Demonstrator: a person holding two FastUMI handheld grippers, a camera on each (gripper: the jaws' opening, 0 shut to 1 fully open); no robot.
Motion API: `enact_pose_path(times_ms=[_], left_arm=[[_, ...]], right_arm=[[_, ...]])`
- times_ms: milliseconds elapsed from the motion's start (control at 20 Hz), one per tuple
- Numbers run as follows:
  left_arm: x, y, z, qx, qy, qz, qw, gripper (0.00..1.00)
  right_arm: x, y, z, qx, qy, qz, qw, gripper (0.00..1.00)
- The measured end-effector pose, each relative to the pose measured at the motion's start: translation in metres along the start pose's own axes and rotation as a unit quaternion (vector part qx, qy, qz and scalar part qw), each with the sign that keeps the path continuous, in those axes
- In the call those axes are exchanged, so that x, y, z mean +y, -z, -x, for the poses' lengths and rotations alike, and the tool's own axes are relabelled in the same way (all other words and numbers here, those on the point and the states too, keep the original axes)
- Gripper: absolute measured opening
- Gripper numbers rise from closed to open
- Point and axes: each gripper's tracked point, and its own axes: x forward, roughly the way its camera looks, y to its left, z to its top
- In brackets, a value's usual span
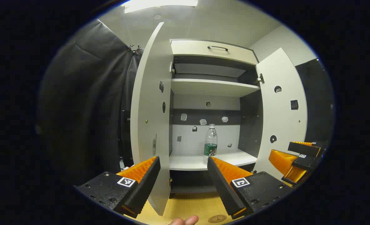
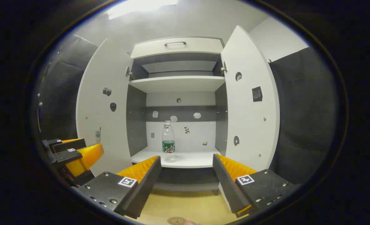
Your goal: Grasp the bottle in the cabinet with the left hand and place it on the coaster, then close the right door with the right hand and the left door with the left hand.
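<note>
— How will it handle?

— The clear plastic bottle with the green label and pale cap (image 1: pixel 210 144) looks nearly empty, so I judge it light, thin-walled, smooth and easy to tip. I'd take it across the body at the label, not the neck.

— Where is it?

— Upright on the white lower shelf (image 1: pixel 191 163) of the open cabinet, apart from both white doors.

— Your claws?

— My left gripper (image 1: pixel 182 162) is spread wide, holding nothing, short of the shelf. My right gripper (image 2: pixel 186 161) is spread too. The round coaster (image 1: pixel 217 219) lies on the yellow wooden tabletop below.
</note>
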Motion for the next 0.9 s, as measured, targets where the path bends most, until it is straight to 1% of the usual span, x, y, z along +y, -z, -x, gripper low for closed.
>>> enact_pose_path(times_ms=[900], left_arm=[[-0.005,0.005,-0.01,-0.001,-0.002,-0.004,1.0,0.96]], right_arm=[[-0.005,0.006,-0.015,0.004,-0.001,0.0,1.0,1.0]])
